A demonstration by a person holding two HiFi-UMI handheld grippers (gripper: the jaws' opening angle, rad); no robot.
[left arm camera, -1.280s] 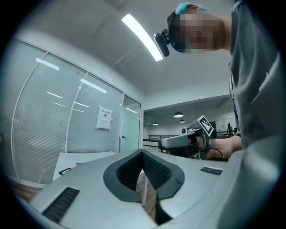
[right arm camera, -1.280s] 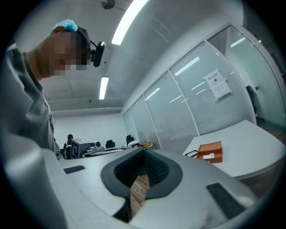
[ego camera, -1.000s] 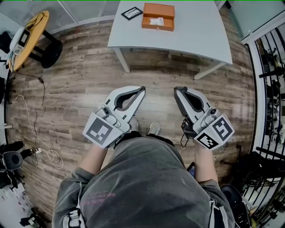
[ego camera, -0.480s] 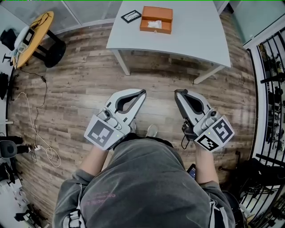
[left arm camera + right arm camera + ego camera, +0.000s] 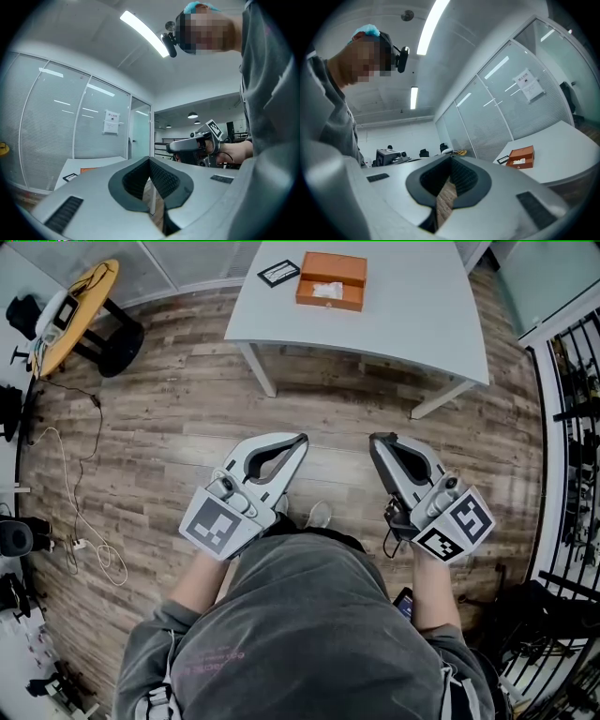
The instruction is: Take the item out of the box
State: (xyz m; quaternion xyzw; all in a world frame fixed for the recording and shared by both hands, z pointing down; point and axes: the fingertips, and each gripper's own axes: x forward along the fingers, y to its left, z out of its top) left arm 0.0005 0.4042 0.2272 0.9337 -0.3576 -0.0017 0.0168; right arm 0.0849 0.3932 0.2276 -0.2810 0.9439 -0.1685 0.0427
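Open orange box (image 5: 331,281), long axis crosswise, lies well ahead on the table (image 5: 412,315), midway between left gripper (image 5: 302,439) and right gripper (image 5: 375,439), both clenched on nothing.

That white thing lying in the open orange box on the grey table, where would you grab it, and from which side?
From straight above: the open orange box has no top, and its walls ring the white item, blocking any sideways approach. Pinch it across the middle, probably; it shows too small here to judge any finer shape.
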